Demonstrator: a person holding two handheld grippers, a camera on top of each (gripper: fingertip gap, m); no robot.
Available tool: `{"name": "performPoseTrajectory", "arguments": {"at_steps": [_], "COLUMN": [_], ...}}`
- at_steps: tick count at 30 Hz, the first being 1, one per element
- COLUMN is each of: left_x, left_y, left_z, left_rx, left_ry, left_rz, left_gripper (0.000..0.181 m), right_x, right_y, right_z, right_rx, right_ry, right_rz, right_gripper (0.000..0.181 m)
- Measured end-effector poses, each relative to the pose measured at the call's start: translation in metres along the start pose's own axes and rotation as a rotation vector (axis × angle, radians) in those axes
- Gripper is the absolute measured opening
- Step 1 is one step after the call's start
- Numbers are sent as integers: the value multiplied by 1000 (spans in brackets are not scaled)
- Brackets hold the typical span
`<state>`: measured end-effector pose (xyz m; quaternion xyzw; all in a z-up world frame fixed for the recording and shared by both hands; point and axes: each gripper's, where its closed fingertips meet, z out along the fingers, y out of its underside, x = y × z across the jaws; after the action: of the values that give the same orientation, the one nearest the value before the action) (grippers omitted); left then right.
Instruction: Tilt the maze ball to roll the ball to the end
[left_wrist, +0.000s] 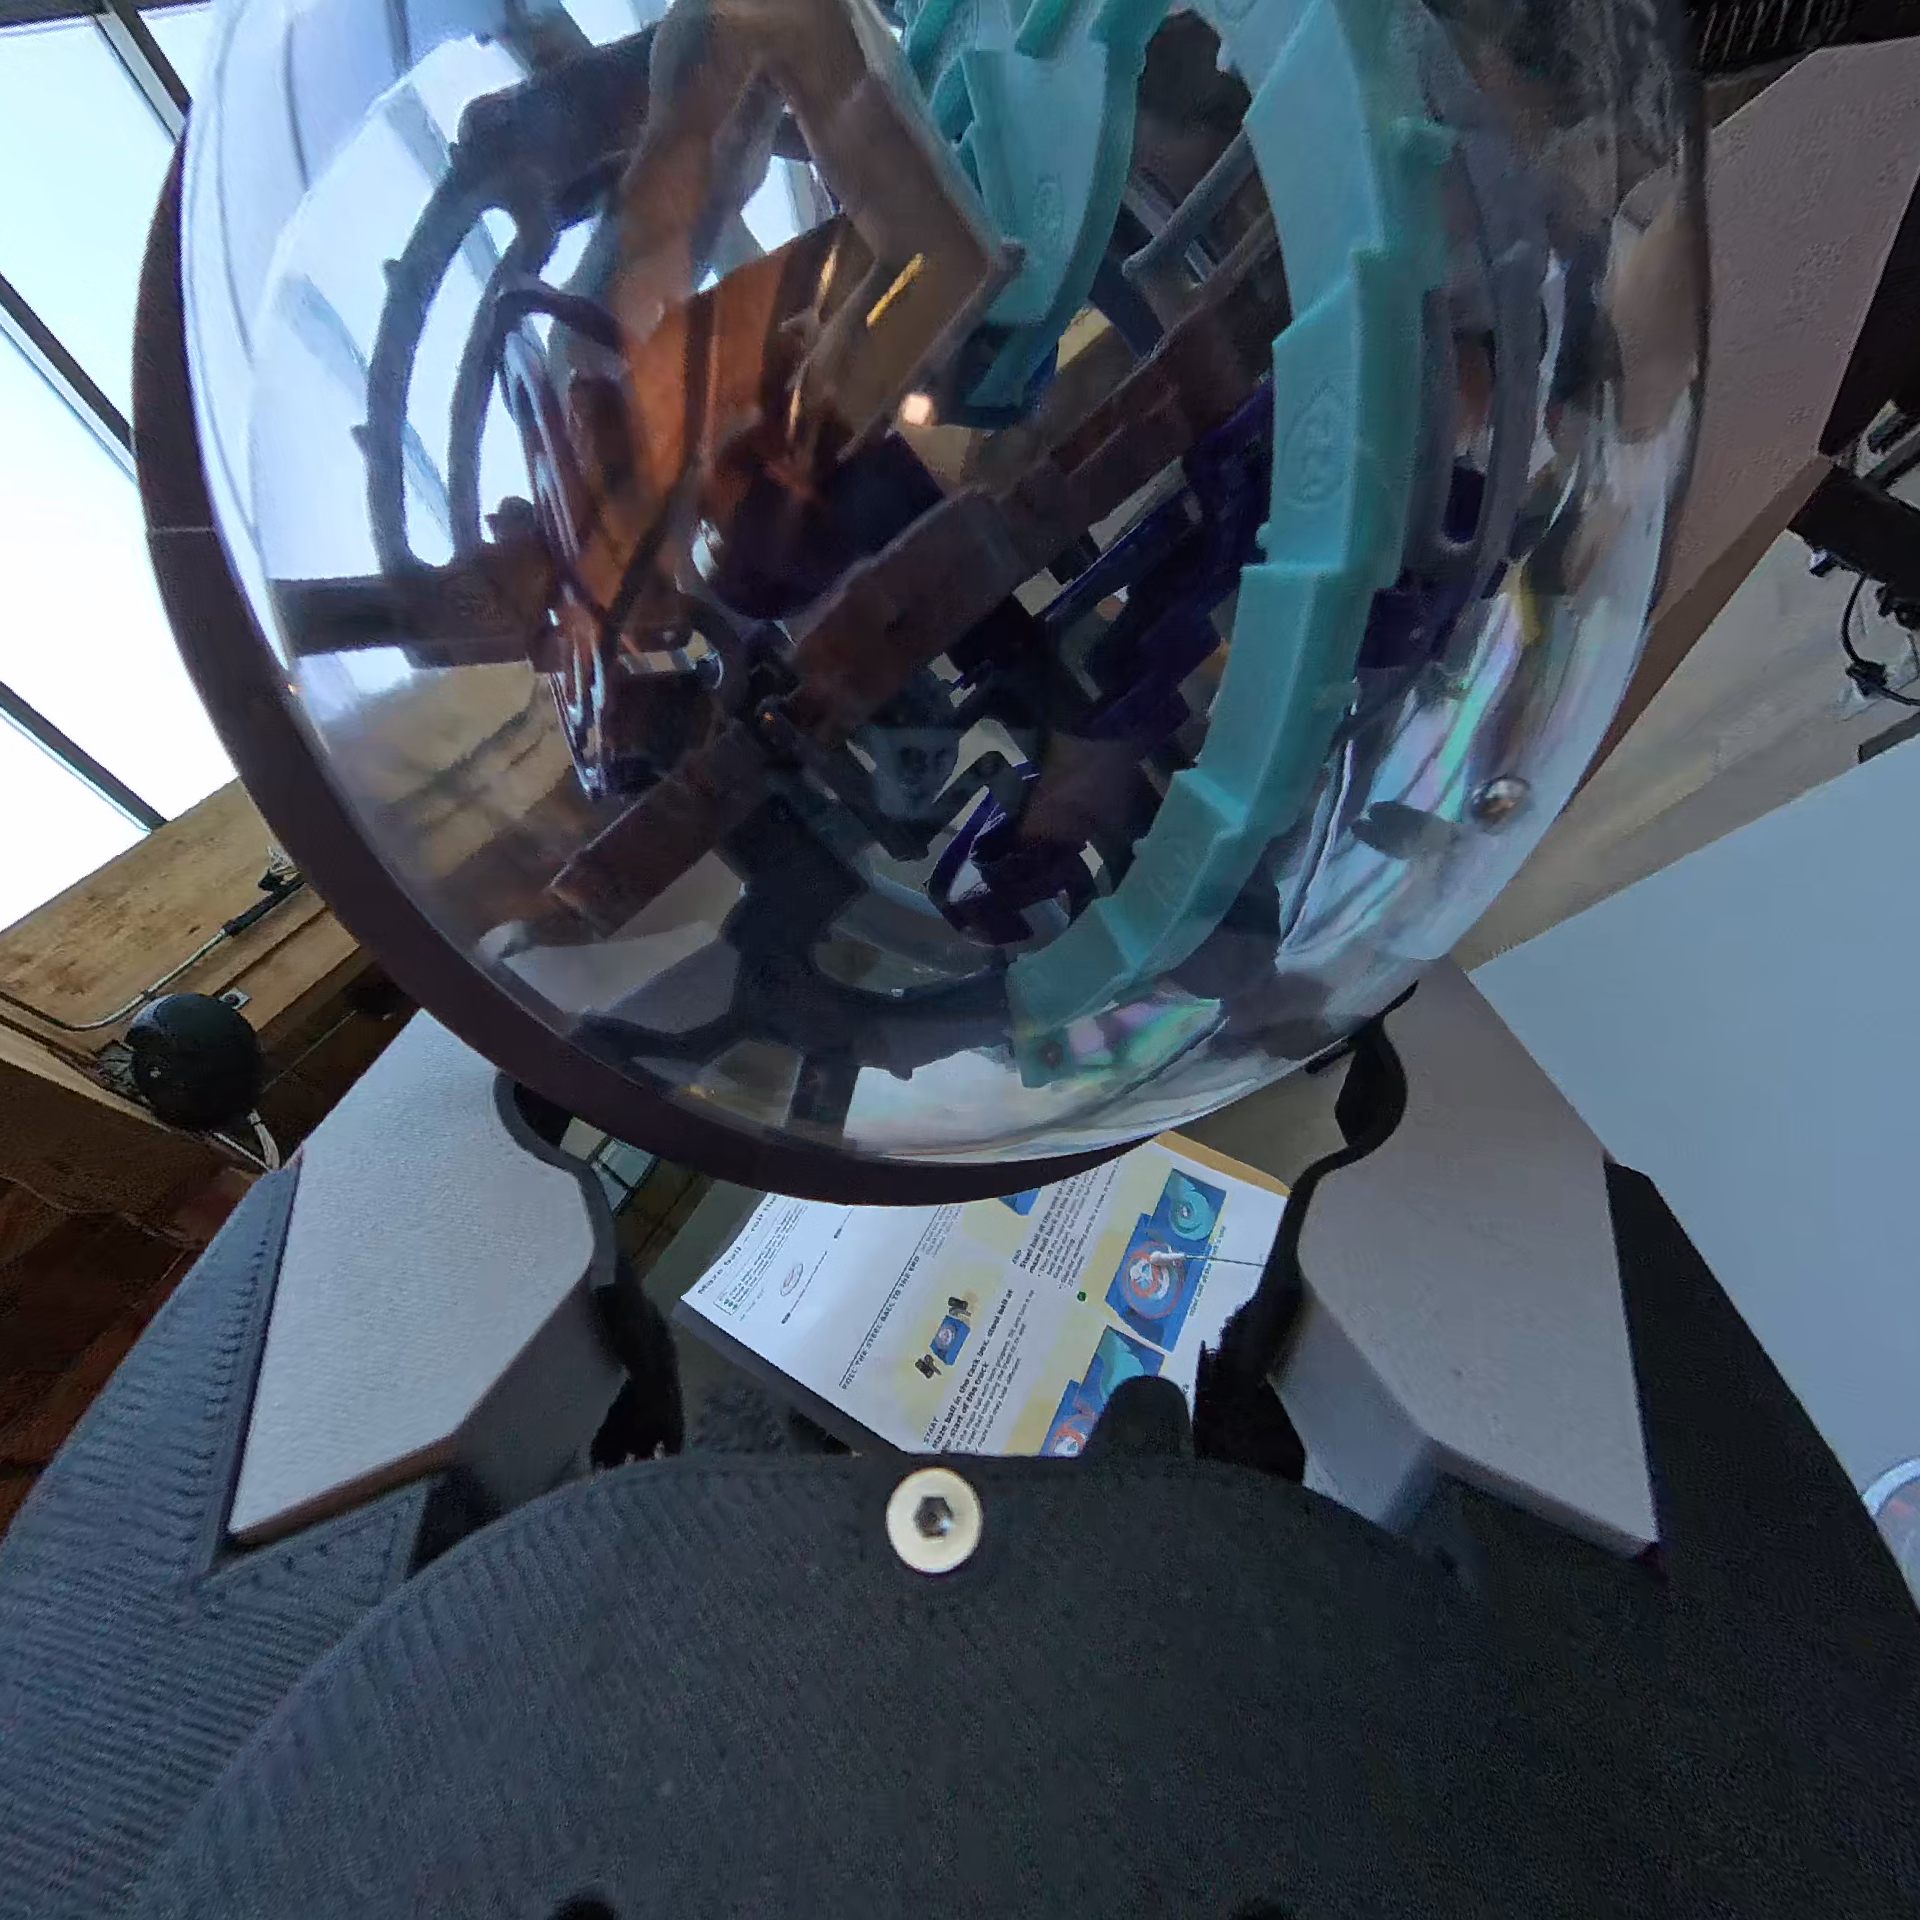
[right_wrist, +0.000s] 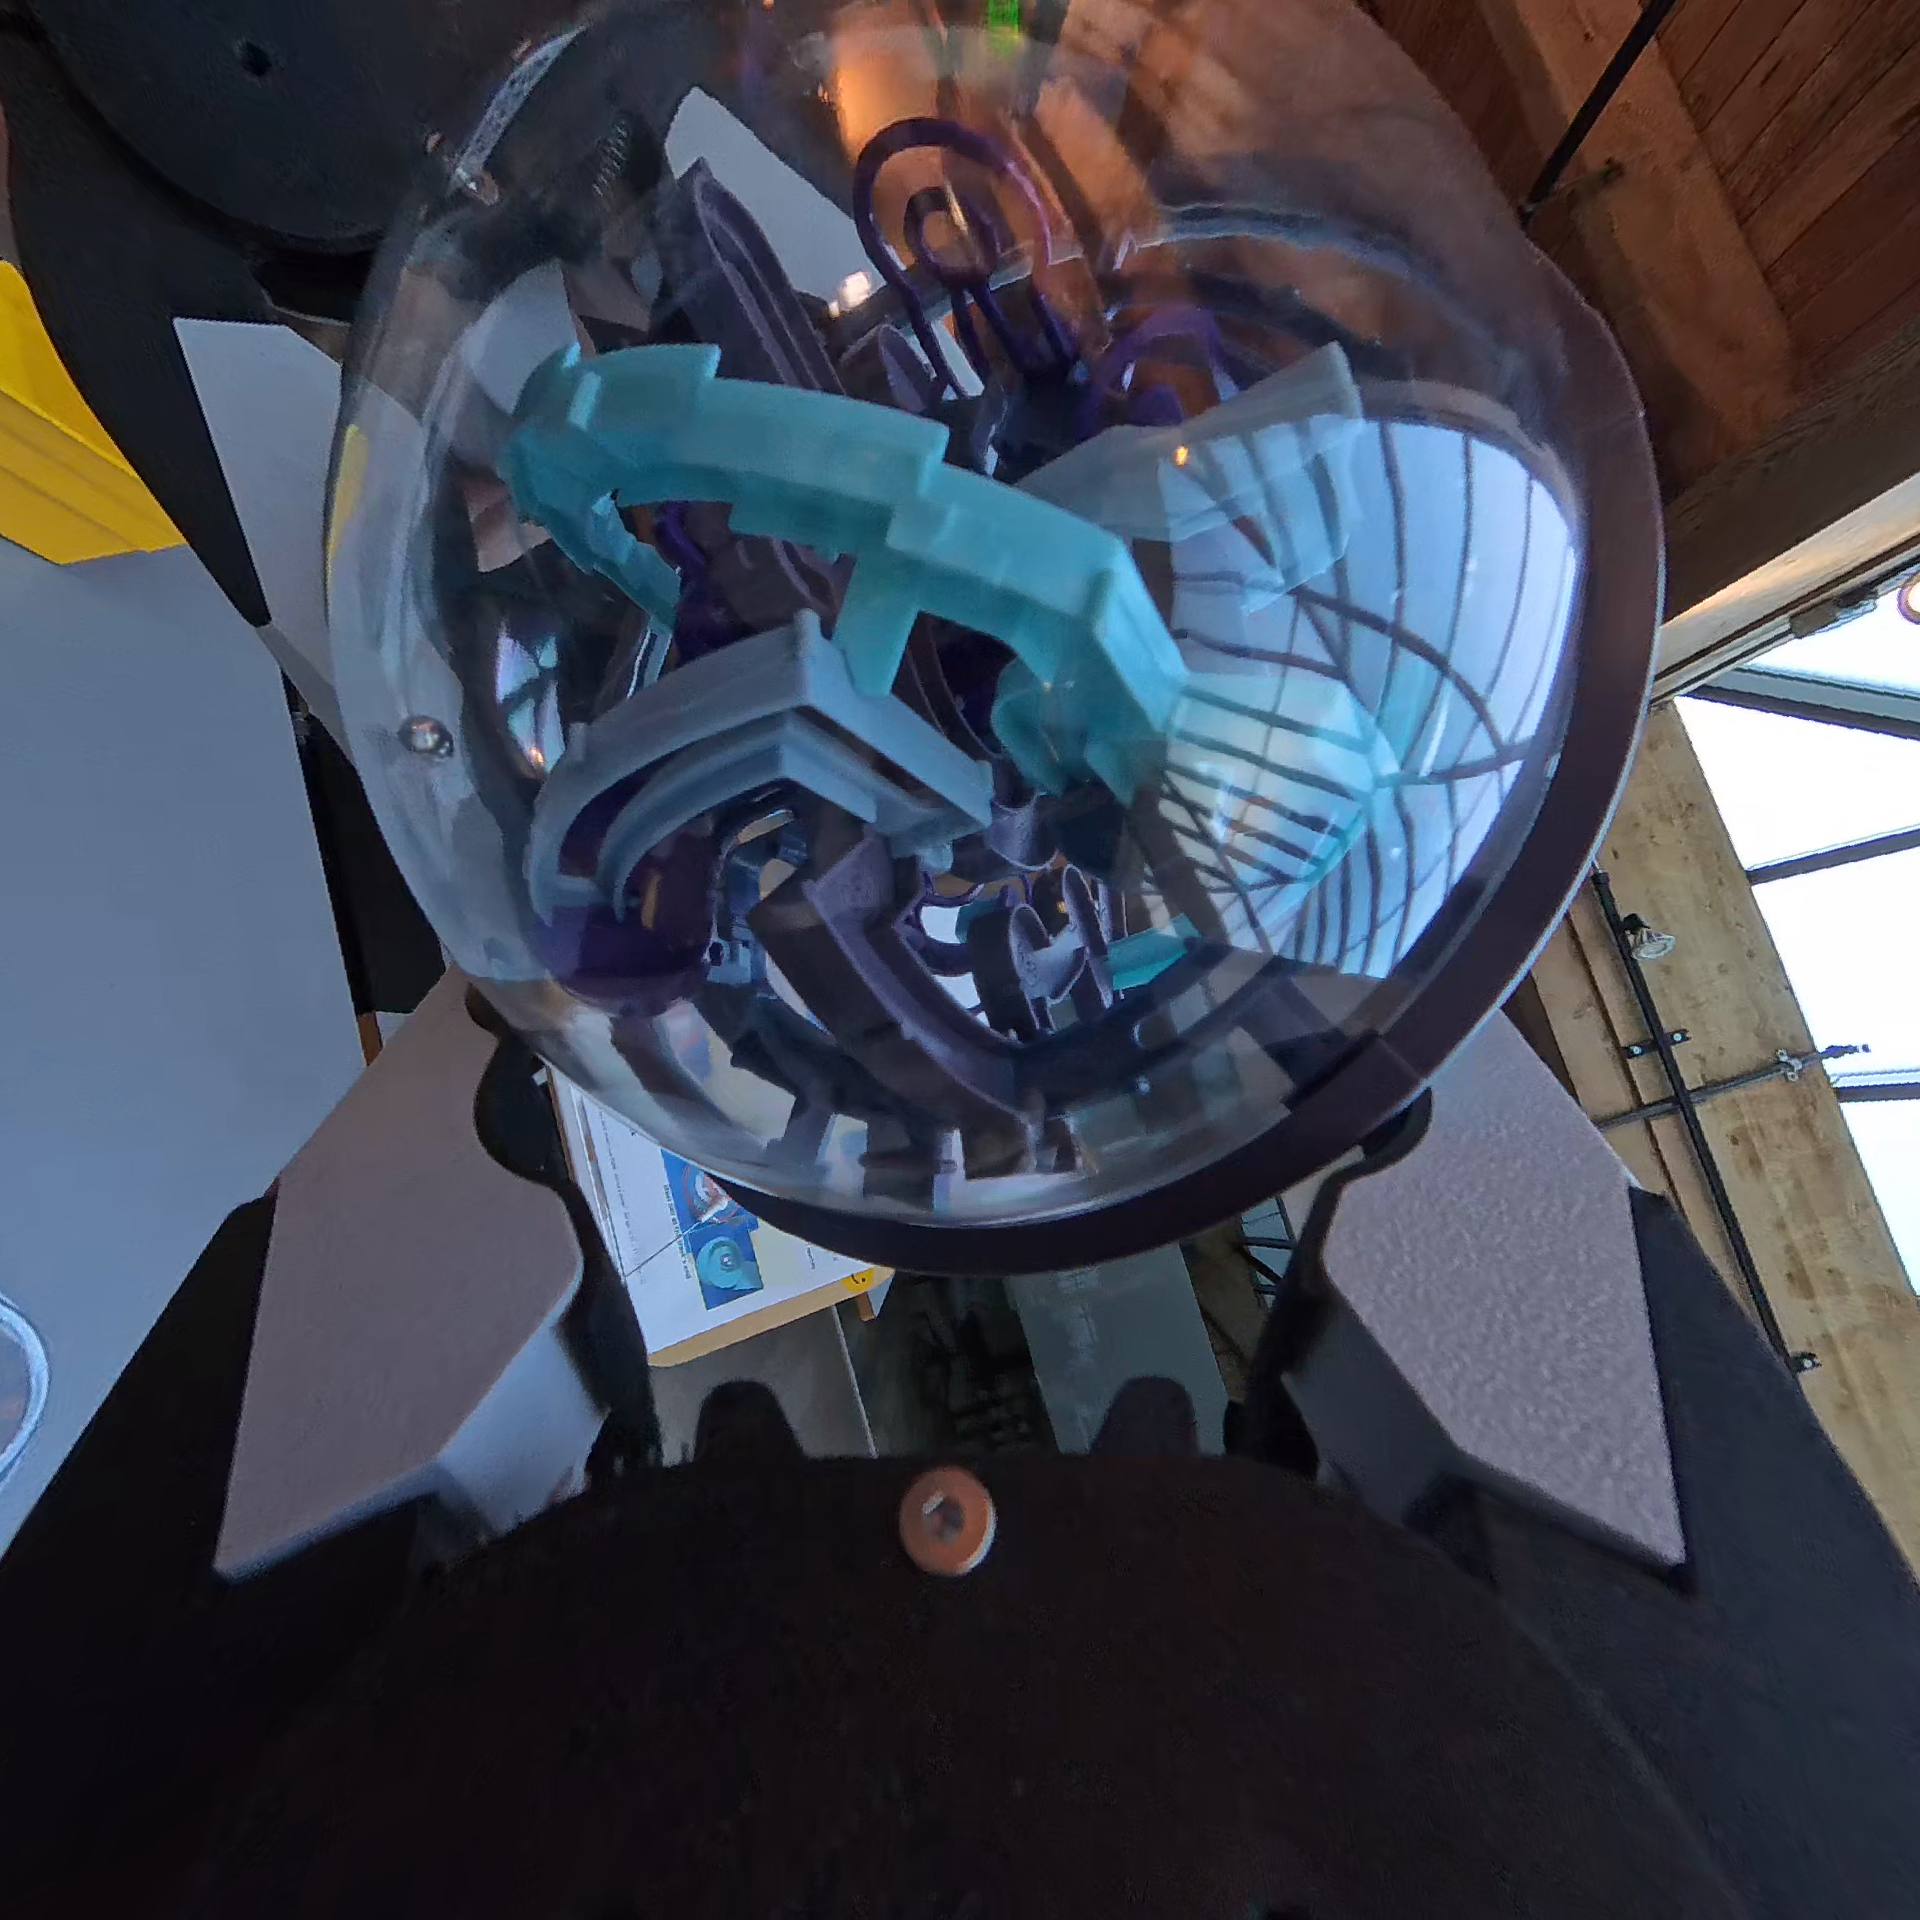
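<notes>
The maze ball (left_wrist: 831, 582) is a clear sphere with teal, brown, grey and purple tracks inside and a dark band around its middle. It is held up in the air between both grippers. My left gripper (left_wrist: 945, 1101) has its two grey fingers against the ball's lower side. My right gripper (right_wrist: 945, 1153) holds the opposite side of the maze ball (right_wrist: 966, 665) the same way. A small steel ball (left_wrist: 1496, 798) lies against the clear shell near the teal ring; it also shows in the right wrist view (right_wrist: 421, 736), at the ball's left edge.
A printed instruction sheet (left_wrist: 997, 1309) lies on a white table (left_wrist: 1714, 1091) below; it also shows in the right wrist view (right_wrist: 717, 1247). Wooden walls and beams (right_wrist: 1766, 1195) and bright windows (left_wrist: 62, 416) surround the scene. A yellow object (right_wrist: 62, 447) is at the left.
</notes>
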<state>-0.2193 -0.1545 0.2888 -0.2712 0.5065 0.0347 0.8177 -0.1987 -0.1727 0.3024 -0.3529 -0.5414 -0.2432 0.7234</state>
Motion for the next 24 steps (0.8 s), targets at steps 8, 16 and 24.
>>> {"name": "performPoseTrajectory", "arguments": {"at_steps": [8, 16, 24], "left_x": [-7, -5, 0], "left_y": [-9, -6, 3], "left_z": [-4, -4, -7], "left_rx": [32, 41, 36], "left_ry": [-51, -67, -76], "left_rz": [9, -20, -61], "left_gripper": [150, 150, 150], "right_x": [6, 4, -4], "right_y": [-7, -5, -3], "right_z": [-2, -1, 3], "right_rx": [-27, -59, -83], "right_ry": [-14, -33, -64], "right_rz": [-34, -55, -65], "right_gripper": [158, 158, 158]}}
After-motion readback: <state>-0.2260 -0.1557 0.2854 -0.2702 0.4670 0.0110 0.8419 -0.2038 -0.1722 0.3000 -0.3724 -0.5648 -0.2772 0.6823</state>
